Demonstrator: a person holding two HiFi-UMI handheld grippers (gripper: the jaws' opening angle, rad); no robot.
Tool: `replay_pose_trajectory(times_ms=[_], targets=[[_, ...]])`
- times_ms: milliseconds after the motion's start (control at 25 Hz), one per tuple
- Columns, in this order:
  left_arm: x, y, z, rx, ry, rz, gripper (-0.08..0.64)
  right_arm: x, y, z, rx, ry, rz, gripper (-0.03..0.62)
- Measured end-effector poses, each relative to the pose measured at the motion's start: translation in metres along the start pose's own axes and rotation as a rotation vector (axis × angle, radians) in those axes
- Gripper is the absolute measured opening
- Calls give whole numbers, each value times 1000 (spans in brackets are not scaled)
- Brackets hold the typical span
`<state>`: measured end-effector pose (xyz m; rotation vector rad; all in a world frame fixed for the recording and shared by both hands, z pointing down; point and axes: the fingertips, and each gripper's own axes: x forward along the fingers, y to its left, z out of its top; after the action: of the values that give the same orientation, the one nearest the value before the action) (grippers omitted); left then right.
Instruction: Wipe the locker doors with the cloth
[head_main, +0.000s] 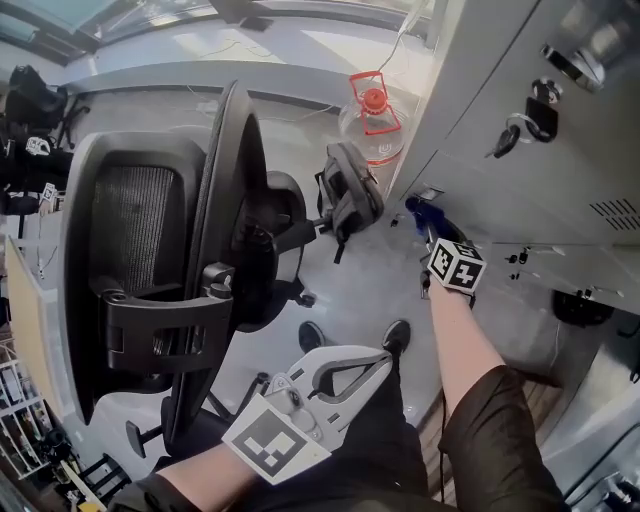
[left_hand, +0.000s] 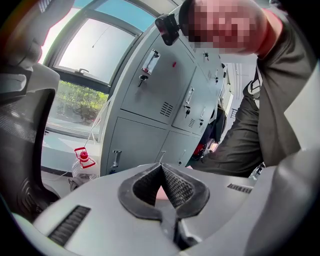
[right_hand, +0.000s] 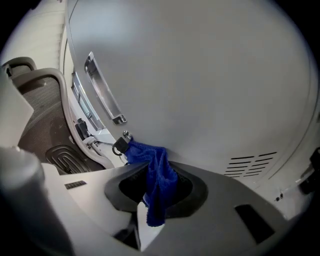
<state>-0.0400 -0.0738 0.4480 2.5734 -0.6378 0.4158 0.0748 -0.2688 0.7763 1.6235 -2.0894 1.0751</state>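
A blue cloth (right_hand: 159, 186) is pinched in my right gripper (right_hand: 153, 169), and its bunched end presses against a grey locker door (right_hand: 200, 75) just under the long metal handle (right_hand: 102, 90). In the head view the right gripper (head_main: 425, 222) reaches to the bottom of the lockers (head_main: 520, 190), with a bit of the blue cloth (head_main: 418, 208) showing at its tip. My left gripper (head_main: 380, 358) hangs low by the person's lap, away from the lockers. Its jaws meet at the tips in the left gripper view, with nothing between them; the left gripper (left_hand: 161, 172) points up toward the locker bank (left_hand: 165, 90).
A black office chair (head_main: 170, 300) stands close on the left, its armrest (head_main: 350, 190) near the lockers. A clear water jug with a red cap (head_main: 372, 110) sits on the floor by the locker corner. Padlocks and keys (head_main: 540, 105) hang from the upper doors; one small padlock (right_hand: 120, 146) hangs beside the cloth.
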Motion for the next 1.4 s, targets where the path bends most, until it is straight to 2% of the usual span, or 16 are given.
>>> replay_pose_trajectory(times_ms=[240, 440, 600, 720, 880, 1160, 1400], targets=[[19, -12, 6, 25, 4, -52, 8, -42, -49, 7, 20, -34, -38, 78], [33, -24, 8, 37, 13, -91, 6, -77, -102, 6, 35, -51, -120, 78], [36, -31, 10, 38, 12, -113, 8, -104, -140, 1, 137, -95, -213, 78], [36, -34, 8, 45, 27, -123, 8, -116, -153, -6, 193, -113, -253, 78], [29, -31, 11, 47, 17, -114, 8, -104, -128, -22, 154, -77, -216, 78], [9, -23, -5, 57, 66, -85, 8, -28, -28, -56, 88, 43, -70, 78], [-7, -7, -18, 32, 63, -30, 8, 35, 11, -57, 54, 95, -38, 78]])
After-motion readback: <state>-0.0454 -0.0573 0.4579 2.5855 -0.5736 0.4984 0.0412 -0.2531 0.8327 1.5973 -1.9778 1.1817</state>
